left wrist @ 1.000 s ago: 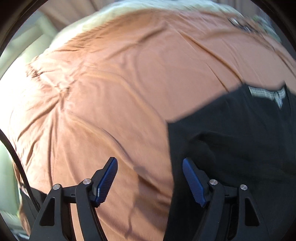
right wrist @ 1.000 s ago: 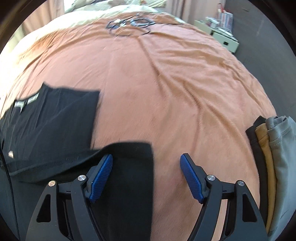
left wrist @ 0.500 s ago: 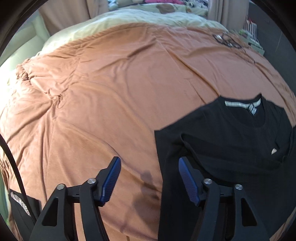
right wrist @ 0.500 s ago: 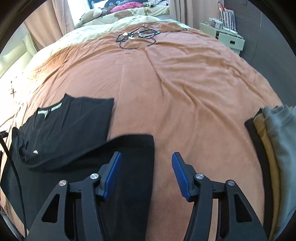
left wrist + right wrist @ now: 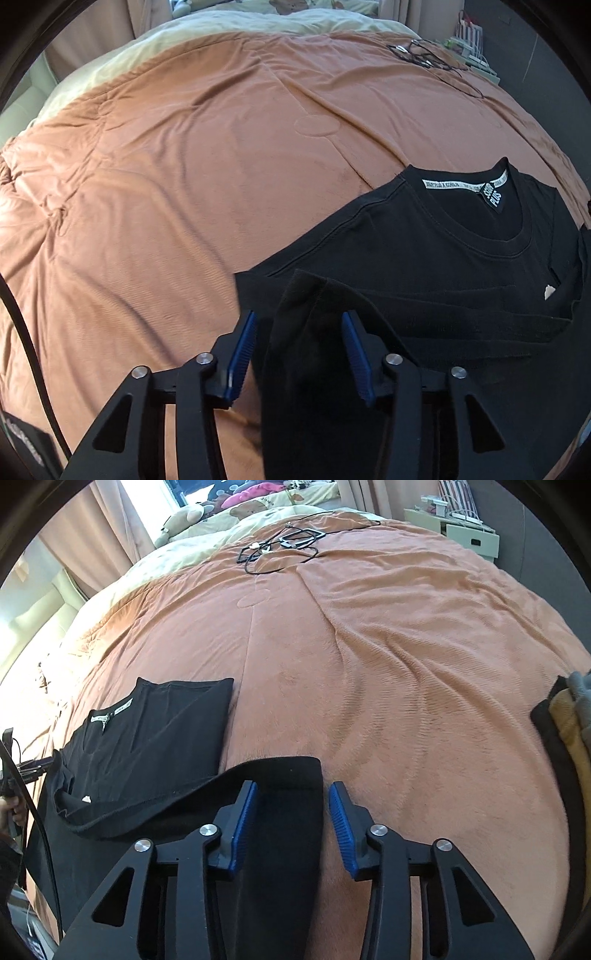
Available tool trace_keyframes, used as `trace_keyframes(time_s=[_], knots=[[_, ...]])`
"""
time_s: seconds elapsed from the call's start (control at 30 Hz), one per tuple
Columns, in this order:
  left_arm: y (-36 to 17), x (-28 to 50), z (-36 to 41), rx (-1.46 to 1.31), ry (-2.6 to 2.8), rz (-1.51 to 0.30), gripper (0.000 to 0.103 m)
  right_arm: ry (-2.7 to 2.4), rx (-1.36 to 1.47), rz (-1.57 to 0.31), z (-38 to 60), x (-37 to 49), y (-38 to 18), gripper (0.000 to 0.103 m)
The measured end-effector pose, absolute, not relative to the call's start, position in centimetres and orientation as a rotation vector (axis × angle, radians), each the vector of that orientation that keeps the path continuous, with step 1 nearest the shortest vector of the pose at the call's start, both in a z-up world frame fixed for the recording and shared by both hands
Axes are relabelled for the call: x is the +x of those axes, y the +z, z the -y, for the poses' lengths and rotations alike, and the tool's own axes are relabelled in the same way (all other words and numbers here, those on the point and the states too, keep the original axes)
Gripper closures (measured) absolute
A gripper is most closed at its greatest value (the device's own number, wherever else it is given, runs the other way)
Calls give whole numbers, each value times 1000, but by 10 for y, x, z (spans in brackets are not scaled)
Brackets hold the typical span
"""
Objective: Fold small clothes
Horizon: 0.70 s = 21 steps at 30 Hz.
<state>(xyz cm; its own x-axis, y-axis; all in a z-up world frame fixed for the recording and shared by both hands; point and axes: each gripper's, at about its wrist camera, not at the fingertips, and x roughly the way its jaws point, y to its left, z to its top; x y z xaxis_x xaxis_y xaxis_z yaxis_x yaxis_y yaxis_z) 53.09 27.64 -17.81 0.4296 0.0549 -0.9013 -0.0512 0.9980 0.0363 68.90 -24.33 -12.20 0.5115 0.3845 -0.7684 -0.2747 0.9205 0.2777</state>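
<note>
On the bed's near edge, both grippers, left and right, are closing around black shirt fabric, pads not yet pressing.

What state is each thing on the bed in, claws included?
Black T-shirt: partly folded, bottom edge raised.
Left claw: closing, shirt fabric between its jaws.
Right claw: closing, shirt edge between its jaws.
Clothes pile: stacked at bed's edge.
Cables: tangled, lying loose.
</note>
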Motion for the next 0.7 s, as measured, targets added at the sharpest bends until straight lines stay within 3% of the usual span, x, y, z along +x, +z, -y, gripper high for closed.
trace_keyframes(time_s=[0.13, 0.17, 0.27, 0.33, 0.7], knots=[[-185, 534, -269, 21, 46, -1135, 78, 401, 124, -950, 237, 691, -126, 76], [-185, 533, -269, 19, 43, -1130, 88, 402, 128, -948, 237, 693, -126, 79], [-180, 529, -273, -11, 54, -1108, 99, 389, 132, -945, 239, 695, -127, 94], [-175, 525, -280, -54, 63, -1089, 99, 385, 156, -943, 240, 694, -126, 100], [-106, 485, -307, -170, 123, -933, 100, 342, 168, -803, 245, 652, -83, 101]])
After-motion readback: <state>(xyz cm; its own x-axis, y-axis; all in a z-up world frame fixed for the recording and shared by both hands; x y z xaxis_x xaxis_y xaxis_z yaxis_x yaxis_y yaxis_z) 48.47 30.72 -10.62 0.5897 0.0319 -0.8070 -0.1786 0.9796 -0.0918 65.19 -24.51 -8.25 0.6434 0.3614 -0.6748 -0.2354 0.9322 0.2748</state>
